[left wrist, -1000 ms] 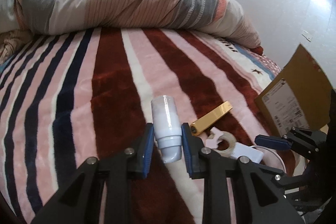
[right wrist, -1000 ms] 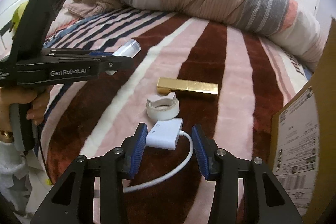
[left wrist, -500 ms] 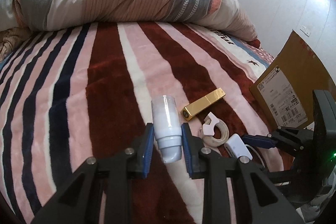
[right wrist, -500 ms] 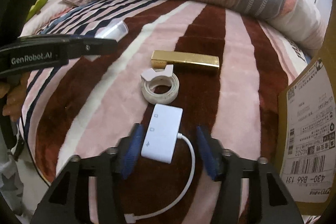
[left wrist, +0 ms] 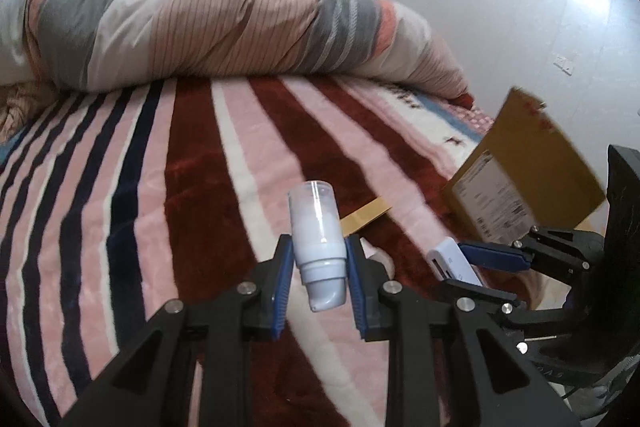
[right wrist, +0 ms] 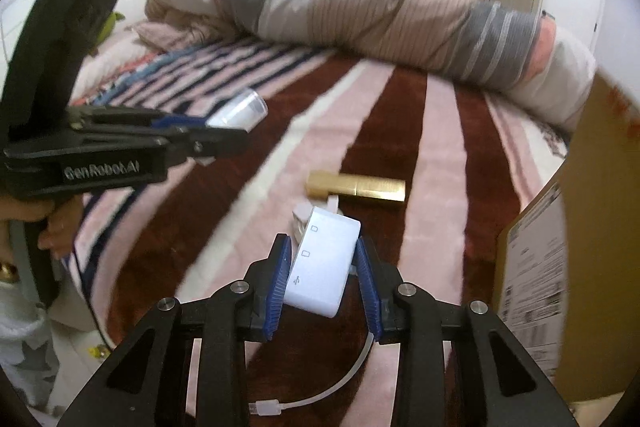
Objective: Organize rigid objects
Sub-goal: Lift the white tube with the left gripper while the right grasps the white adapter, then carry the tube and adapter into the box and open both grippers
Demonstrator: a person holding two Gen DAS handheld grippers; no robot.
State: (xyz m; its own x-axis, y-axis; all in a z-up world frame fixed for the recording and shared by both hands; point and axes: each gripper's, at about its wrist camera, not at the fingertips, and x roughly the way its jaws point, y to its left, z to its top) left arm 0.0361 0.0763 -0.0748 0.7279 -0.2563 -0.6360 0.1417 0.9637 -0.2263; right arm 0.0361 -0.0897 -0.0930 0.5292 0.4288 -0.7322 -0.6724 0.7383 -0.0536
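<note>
My left gripper point(left wrist: 316, 255) is shut on a small white pump bottle point(left wrist: 318, 227) and holds it above the striped blanket. The right gripper point(right wrist: 322, 251) has its jaws closing on a white adapter hub point(right wrist: 320, 275). Both blue pads press its sides, and its cable point(right wrist: 320, 395) hangs down to the blanket. A gold bar point(right wrist: 356, 187) lies on the blanket just beyond. A white tape roll point(right wrist: 298, 223) is mostly hidden behind the adapter. In the right wrist view, the left gripper point(right wrist: 224, 131) with the bottle point(right wrist: 240, 113) is at the left.
A brown cardboard box point(right wrist: 560, 247) with a shipping label stands at the right, close to the right gripper. A rolled duvet point(left wrist: 224, 31) lies across the far end of the bed. A person's hand point(right wrist: 52, 227) grips the left handle. Wardrobes stand behind.
The right gripper went down around the adapter, closed on it and lifted it off the blanket. The left gripper rose with the bottle still in it.
</note>
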